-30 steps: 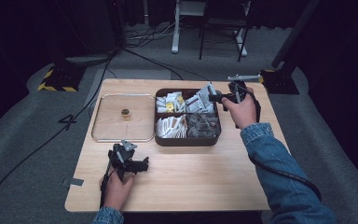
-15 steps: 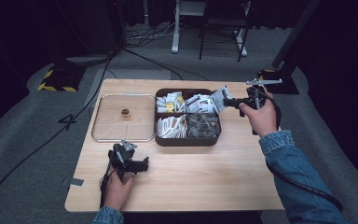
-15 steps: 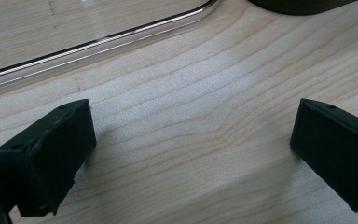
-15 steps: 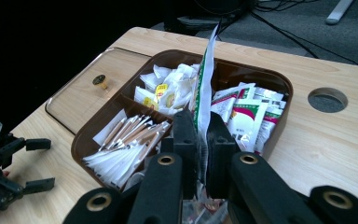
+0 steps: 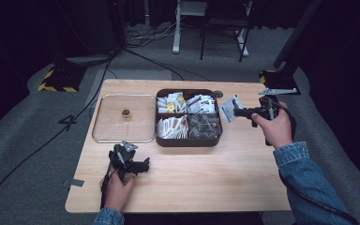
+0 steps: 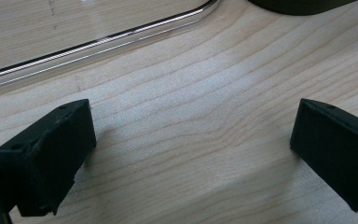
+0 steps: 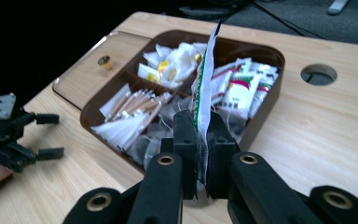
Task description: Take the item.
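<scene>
The right gripper (image 5: pixel 238 111) has carried a small white paper packet (image 5: pixel 229 108), pinched tight, from the brown plastic tray (image 5: pixel 187 140) toward the wooden table's (image 5: pixel 192 183) right edge, probably to set down next.

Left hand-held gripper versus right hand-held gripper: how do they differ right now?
The left hand-held gripper rests low on the table with jaws wide apart and nothing between them; the right hand-held gripper is shut on a packet, held upright beside the brown tray. The left sits near the clear lid; the right is at the table's far right. Both are black.
</scene>
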Demonstrator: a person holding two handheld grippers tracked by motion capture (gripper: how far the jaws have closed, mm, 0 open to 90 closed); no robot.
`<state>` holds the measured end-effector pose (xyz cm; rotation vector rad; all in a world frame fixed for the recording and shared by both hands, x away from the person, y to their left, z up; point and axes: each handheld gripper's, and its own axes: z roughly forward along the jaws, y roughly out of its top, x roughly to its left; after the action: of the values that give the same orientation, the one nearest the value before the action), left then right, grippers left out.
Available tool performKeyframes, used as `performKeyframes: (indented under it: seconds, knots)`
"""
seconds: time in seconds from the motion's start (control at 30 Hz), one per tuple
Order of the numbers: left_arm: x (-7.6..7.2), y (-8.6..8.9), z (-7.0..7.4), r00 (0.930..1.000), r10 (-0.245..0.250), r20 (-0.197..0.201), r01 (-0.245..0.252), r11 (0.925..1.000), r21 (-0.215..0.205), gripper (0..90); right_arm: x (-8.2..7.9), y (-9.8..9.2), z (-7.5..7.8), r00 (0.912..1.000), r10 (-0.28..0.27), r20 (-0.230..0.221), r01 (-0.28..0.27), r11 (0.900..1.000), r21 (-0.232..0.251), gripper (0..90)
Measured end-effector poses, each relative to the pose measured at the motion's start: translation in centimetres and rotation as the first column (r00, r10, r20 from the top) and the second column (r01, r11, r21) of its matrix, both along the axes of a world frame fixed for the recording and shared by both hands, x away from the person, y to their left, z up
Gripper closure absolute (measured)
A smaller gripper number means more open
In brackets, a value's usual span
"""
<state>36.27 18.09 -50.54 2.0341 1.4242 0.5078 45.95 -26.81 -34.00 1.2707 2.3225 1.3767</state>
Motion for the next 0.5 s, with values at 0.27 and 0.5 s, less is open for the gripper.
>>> performKeyframes:
  seconds: [0.27,0.5]
  knots:
    - [0.0,0.0,0.0,1.0,0.0,0.0,0.0,1.0,0.0,0.4,-2.2,-1.4,-1.4,0.9999,-0.01,-0.014,0.009,1.0,-0.029,86.1]
    - [0.0,0.0,0.0,1.0,0.0,0.0,0.0,1.0,0.0,0.4,-4.4,-2.0,-3.2,0.9996,-0.02,-0.021,0.018,0.998,-0.058,86.1]
